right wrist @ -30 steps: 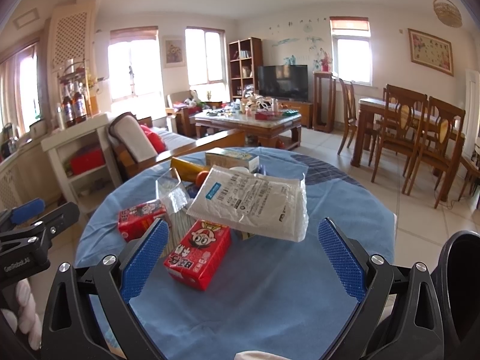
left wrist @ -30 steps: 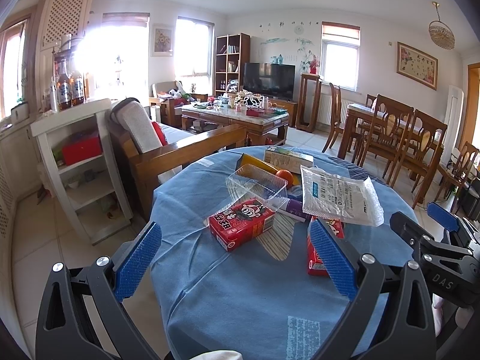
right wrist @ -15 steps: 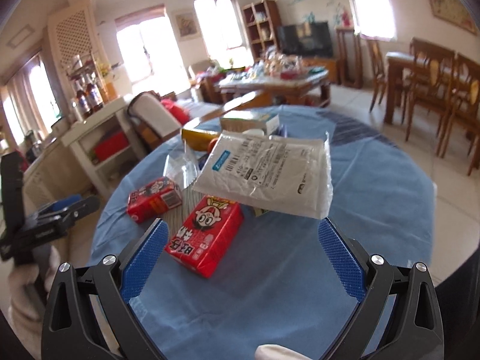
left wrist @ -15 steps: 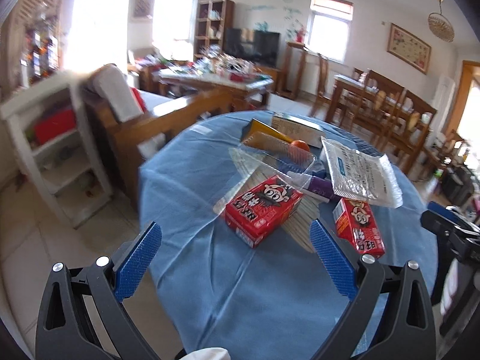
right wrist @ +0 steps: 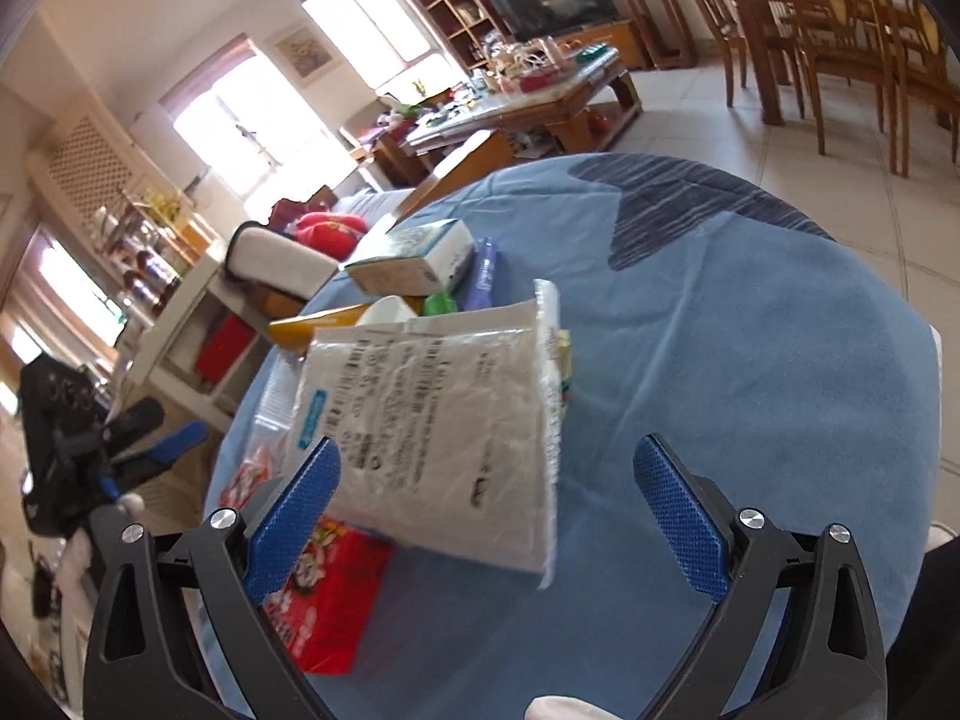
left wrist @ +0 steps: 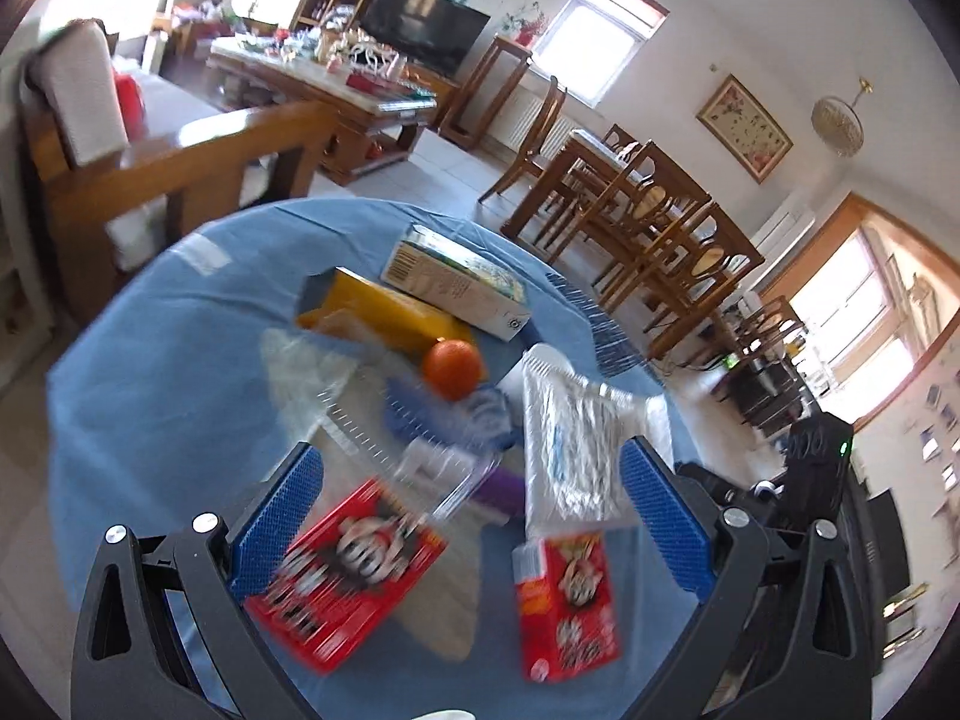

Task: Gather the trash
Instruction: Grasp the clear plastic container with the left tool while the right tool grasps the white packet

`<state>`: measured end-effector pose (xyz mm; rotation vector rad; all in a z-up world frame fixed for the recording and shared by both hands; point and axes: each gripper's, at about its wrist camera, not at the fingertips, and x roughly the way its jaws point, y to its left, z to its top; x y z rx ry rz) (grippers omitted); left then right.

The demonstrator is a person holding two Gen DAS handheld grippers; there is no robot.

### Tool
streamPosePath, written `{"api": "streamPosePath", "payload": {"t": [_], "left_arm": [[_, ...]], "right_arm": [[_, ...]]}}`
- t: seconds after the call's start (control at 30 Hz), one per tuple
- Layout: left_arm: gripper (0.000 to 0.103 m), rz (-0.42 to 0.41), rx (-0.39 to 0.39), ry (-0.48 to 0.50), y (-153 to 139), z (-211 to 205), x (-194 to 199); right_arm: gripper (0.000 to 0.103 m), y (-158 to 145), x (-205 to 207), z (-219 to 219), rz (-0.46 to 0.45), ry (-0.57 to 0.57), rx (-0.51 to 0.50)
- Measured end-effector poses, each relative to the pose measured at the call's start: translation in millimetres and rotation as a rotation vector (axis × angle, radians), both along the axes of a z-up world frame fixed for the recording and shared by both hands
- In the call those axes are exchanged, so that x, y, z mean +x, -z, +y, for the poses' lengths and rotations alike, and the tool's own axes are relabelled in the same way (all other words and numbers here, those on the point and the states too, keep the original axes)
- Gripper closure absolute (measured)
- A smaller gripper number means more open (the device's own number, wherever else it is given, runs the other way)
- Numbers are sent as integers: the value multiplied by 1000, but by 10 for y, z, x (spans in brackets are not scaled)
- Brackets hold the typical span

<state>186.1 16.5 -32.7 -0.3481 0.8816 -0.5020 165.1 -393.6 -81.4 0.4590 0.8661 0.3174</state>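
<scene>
Trash lies heaped around the middle of the round bench [right wrist: 750, 360] under its blue cloth. A crinkled clear plastic mailer bag with a printed label [right wrist: 444, 420] rests tilted over the pile; it looks light, limp and slippery, so pinching its free lower edge seems safer than squeezing its middle. Beneath its near corner sits a red cartoon-printed carton [right wrist: 327, 594], and a second red carton of the same kind [left wrist: 348, 576] lies nearer the bench's near left edge. Both look stiff and light, and are best taken across their narrow sides. A thin clear plastic tray [left wrist: 312, 372] would probably crush easily.

The left gripper [left wrist: 474, 516] hangs over the red cartons, its blue-padded fingers [left wrist: 660, 528] wide apart and empty. The right gripper [right wrist: 486, 510] hovers before the mailer bag, fingers equally spread, touching nothing.

Motion blur smears the near items in the left wrist view. The mailer bag hides whatever lies under it, and no bin shows anywhere.
</scene>
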Motion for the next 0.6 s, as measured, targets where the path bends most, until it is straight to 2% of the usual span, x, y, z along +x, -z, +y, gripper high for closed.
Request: {"api": "streamPosePath", "payload": {"t": [0.03,0.1,0.13,0.17,0.23,0.33,0.4,0.43,0.5,0.57,0.6], "left_arm": [[6,24,3,0,32,-68,70],[8,45,16,-2,100,-128,156],[14,52,33,-3,136,-174,192],[25,65,65,-5,202,-171,261],[28,100,134,-20,293,-223,342],[40,121,216,-23,416,-297,442],[44,118,242,-31,449,-317,480],[52,122,247,-29,472,-314,500],[65,125,248,-29,492,-297,504],[88,128,245,-32,525,-264,520],[89,128,236,-29,532,-241,522]], "right_arm": [[7,26,19,-25,7,-3,15],[15,56,31,-42,15,-14,27],[18,70,55,-45,17,-16,23],[22,82,63,-43,20,-16,15],[25,100,76,-34,27,-27,11],[28,124,111,1,32,-40,4],[37,134,144,55,34,-50,-19],[40,148,161,87,39,-56,-36],[56,173,187,140,44,-75,-55],[67,171,188,185,35,-89,-64],[75,166,180,194,27,-93,-62]]}}
